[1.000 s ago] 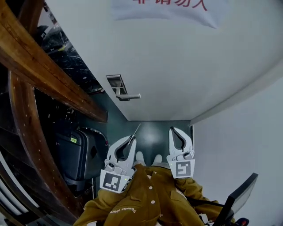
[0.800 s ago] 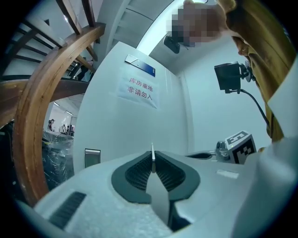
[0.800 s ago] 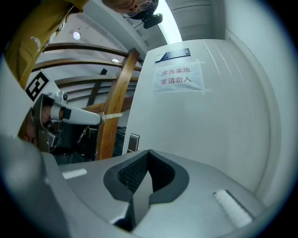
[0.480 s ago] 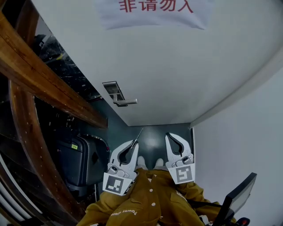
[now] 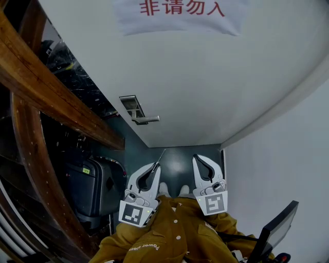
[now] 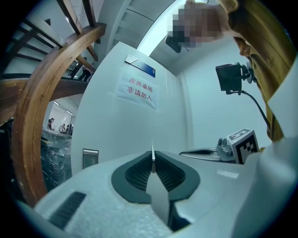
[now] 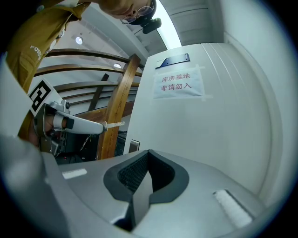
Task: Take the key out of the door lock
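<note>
My left gripper (image 6: pixel 152 161) jaws are pinched on the key (image 6: pixel 152 155); the thin metal blade stands edge-on between the ribbed pads and pokes out past the tips; in the head view the key (image 5: pixel 160 156) juts from the left gripper (image 5: pixel 155 165) up toward the door (image 5: pixel 205 87); key is out of the lock, well apart from the lock plate (image 5: pixel 129 102) and the lever handle (image 5: pixel 145 119) up on the door's left edge. My right gripper (image 7: pixel 147 155) jaws are pressed together, nothing between them; in the head view the right gripper (image 5: pixel 196 158) sits just beside the left, both low in front of my mustard jacket (image 5: pixel 169 236). From the right gripper view the left gripper (image 7: pixel 103 126) shows with the key (image 7: pixel 115 124) sticking out of its tip. White sign (image 5: pixel 177 13) with red characters is on the door; wooden rail (image 5: pixel 51 87) at left; dark suitcase (image 5: pixel 90 185) below it.
</note>
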A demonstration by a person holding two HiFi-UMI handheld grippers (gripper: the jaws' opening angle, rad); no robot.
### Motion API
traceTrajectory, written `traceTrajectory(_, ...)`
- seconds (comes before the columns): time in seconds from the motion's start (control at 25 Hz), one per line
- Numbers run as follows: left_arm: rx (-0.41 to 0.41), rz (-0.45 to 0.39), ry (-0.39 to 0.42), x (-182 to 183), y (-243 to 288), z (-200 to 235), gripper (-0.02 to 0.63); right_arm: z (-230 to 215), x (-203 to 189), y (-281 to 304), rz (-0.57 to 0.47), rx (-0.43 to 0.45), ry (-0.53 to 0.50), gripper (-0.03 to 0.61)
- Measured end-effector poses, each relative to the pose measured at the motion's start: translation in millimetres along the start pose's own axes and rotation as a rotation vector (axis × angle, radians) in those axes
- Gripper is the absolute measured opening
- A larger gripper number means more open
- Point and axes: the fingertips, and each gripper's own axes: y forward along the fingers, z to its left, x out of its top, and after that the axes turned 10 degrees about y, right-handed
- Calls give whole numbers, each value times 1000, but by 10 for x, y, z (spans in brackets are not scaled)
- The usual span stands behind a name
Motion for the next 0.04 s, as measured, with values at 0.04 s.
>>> traceTrajectory(0.04,-11,13,16,-34,-12,-9,23,0,9,-2,-3,-1,-2,3)
